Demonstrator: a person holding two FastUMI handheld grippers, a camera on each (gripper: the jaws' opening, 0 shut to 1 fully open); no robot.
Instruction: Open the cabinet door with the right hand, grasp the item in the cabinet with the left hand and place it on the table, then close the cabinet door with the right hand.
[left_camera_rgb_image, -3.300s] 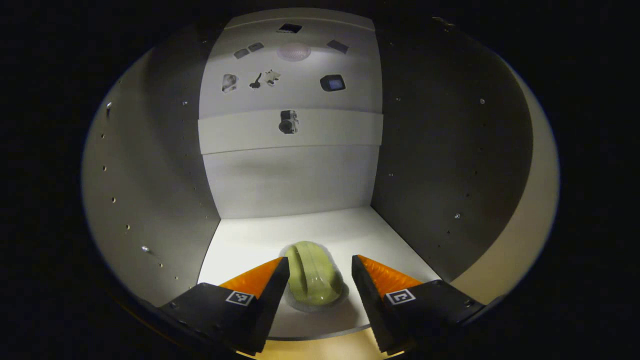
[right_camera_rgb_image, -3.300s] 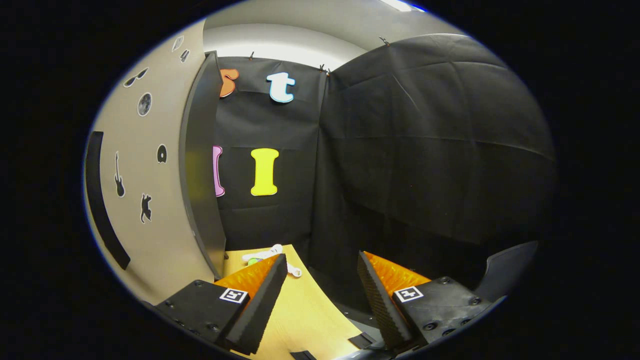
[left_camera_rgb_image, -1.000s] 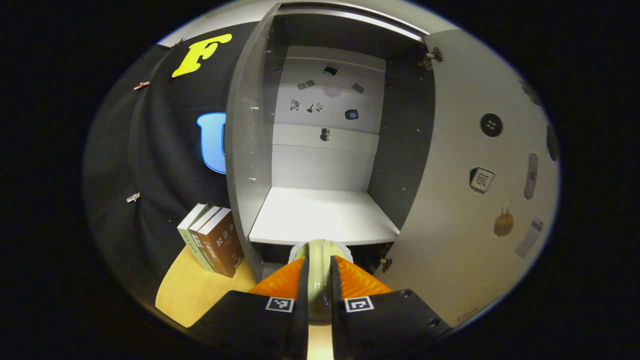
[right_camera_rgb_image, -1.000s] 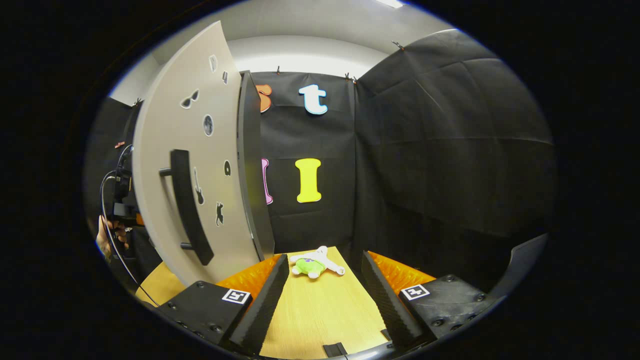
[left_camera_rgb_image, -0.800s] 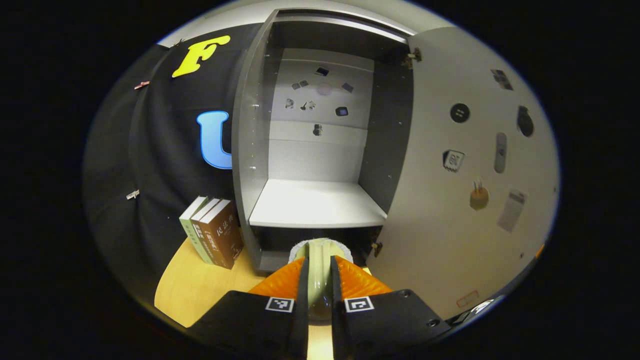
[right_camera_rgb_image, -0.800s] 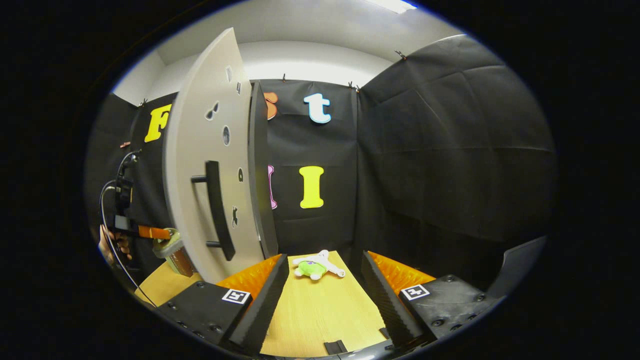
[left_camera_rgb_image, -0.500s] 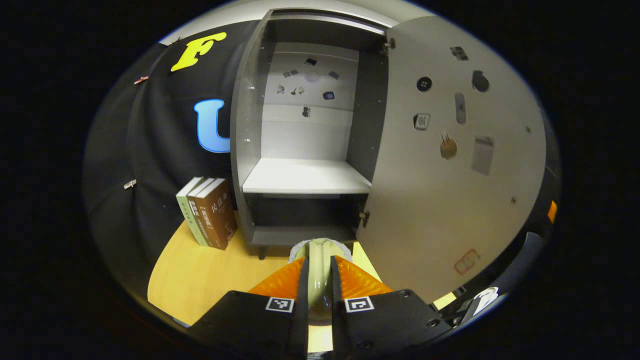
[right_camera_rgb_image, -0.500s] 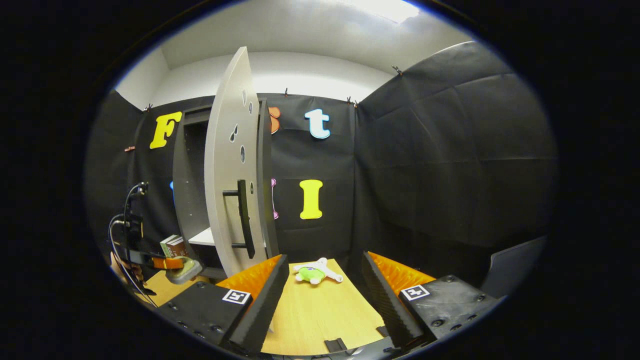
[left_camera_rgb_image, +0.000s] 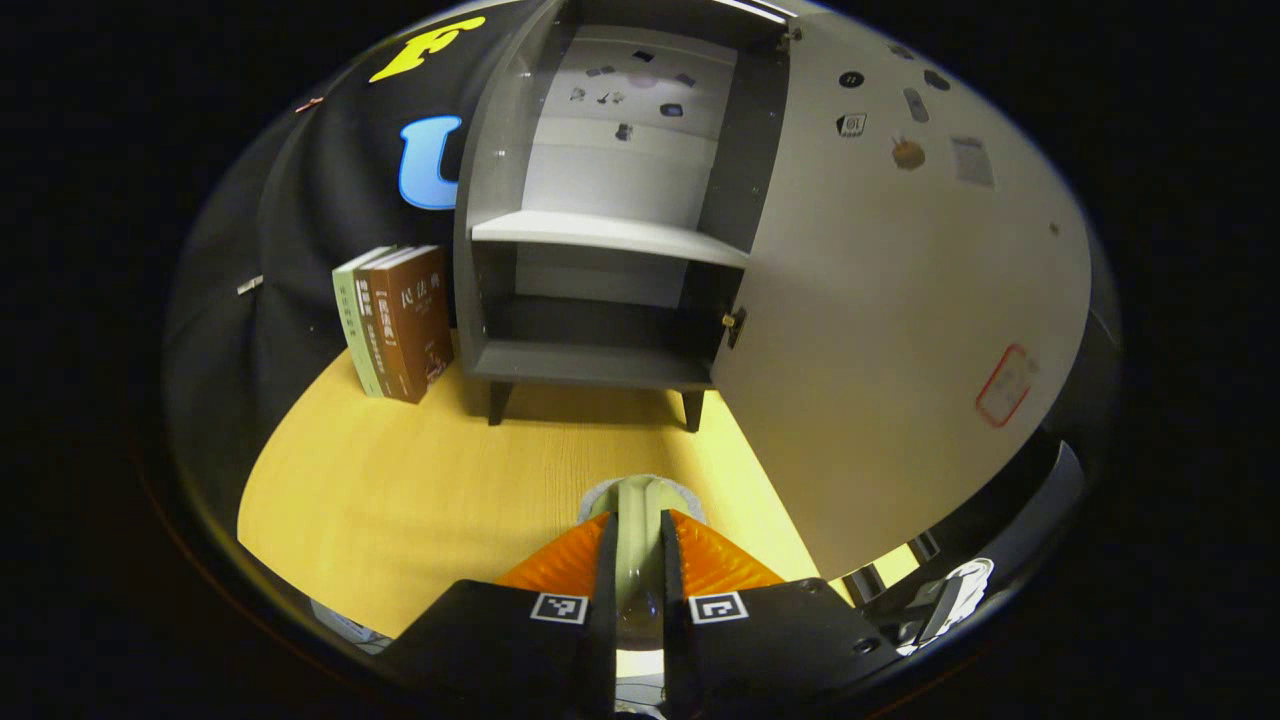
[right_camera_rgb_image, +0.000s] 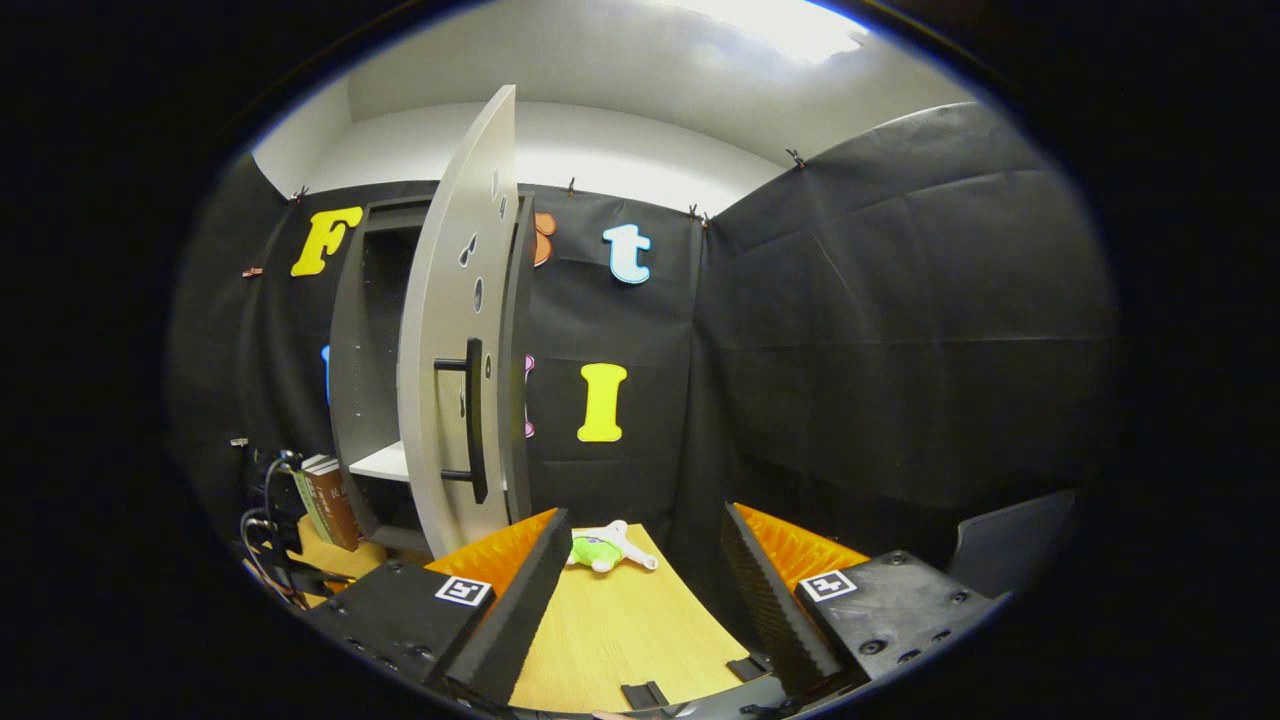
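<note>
My left gripper (left_camera_rgb_image: 636, 520) is shut on a pale green rounded item (left_camera_rgb_image: 636, 497), held low over the wooden table (left_camera_rgb_image: 420, 490) in front of the cabinet. The grey cabinet (left_camera_rgb_image: 600, 230) stands with its door (left_camera_rgb_image: 890, 300) swung wide to the right; its white shelf (left_camera_rgb_image: 610, 232) is bare. In the right gripper view my right gripper (right_camera_rgb_image: 640, 560) is open with nothing between its fingers, well back from the cabinet door (right_camera_rgb_image: 455, 340) and its dark handle (right_camera_rgb_image: 472, 420). The left gripper's body (right_camera_rgb_image: 290, 575) sits low at the left edge there.
Three books (left_camera_rgb_image: 392, 320) stand against the booth wall left of the cabinet. A small green and white plush toy (right_camera_rgb_image: 600, 548) lies on the table (right_camera_rgb_image: 620, 630) beyond the right gripper. A dark chair back (right_camera_rgb_image: 1010, 550) sits at the right.
My left gripper shut on the green item in the cabinet, then drew it out and came down toward the table. My right gripper backed away from the door, staying open.
</note>
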